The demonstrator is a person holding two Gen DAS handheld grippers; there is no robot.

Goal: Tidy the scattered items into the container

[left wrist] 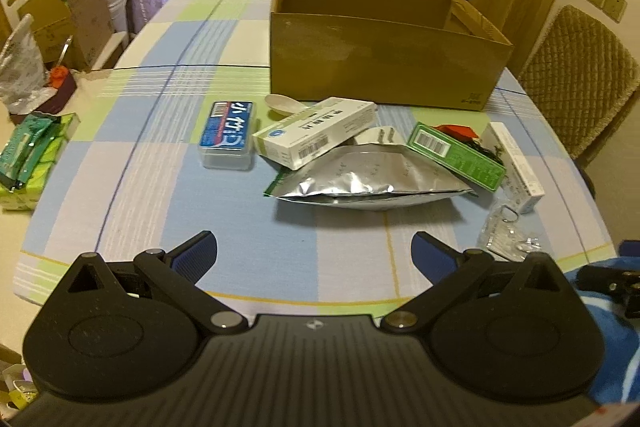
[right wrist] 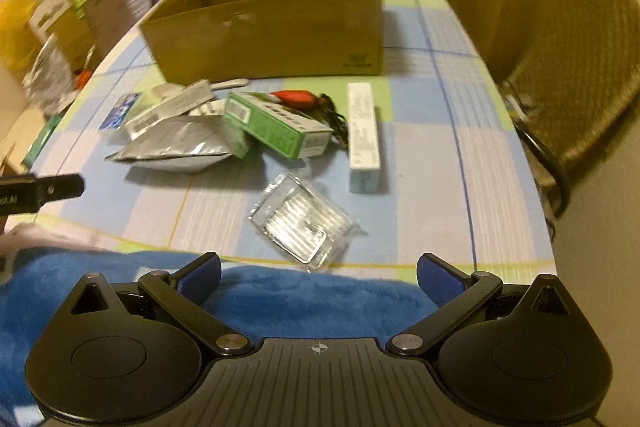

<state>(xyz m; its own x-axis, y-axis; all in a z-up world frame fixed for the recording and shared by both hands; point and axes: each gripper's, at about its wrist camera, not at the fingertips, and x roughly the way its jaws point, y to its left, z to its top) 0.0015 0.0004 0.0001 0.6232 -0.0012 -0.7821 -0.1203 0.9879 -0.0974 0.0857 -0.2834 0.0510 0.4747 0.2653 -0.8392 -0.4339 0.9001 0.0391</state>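
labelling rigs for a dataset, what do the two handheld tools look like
Both match: the left tool and right tool have matte black bodies, ribbed centres with a small crosshair mark, round side housings, silver pivot pins and blue textured fingers. No cables show.

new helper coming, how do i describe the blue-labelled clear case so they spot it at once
Start at the cardboard box on the checked tablecloth. The clear case lies flat at the far left end of the clutter before it, apart, alone in bearing a blue label.
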